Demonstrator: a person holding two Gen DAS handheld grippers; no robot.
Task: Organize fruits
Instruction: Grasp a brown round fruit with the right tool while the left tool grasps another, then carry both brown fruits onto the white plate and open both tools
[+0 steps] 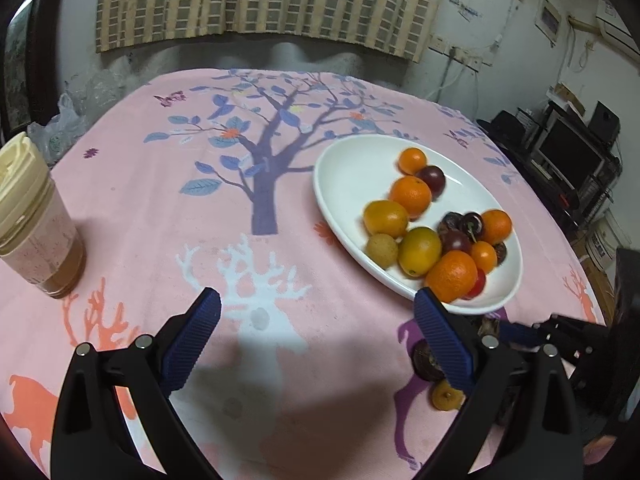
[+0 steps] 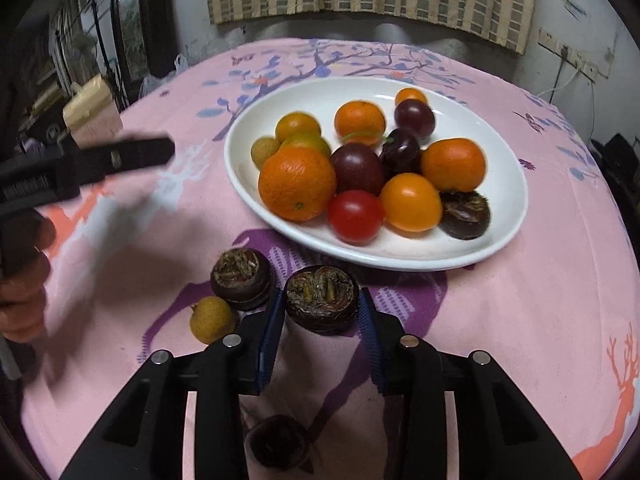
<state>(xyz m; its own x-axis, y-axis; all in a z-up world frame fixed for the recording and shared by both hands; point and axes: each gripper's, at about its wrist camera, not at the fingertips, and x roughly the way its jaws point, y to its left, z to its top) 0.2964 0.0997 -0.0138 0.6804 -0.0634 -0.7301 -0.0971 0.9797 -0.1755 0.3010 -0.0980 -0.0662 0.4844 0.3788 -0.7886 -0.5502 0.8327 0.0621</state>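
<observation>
A white oval plate [image 2: 400, 260] holds several oranges, kumquats, dark plums, a red tomato and a dark water chestnut. On the pink cloth in front of it, my right gripper [image 2: 322, 310] is shut on a brown water chestnut [image 2: 322, 294], its blue pads against both sides. A second water chestnut [image 2: 242, 278] and a yellow longan [image 2: 212, 318] lie just left of it. Another dark fruit [image 2: 278, 442] sits below the fingers. My left gripper [image 1: 316, 304] stands open over the bare cloth, left of the plate [image 1: 348, 168], with nothing between its fingers.
A jar with a cream lid [image 1: 36, 232] stands at the table's left edge, with plastic bags [image 1: 64, 120] behind it. A hand [image 2: 24, 280] holds the left gripper at the left of the right wrist view. Shelves and a monitor [image 1: 568, 152] stand beyond the right edge.
</observation>
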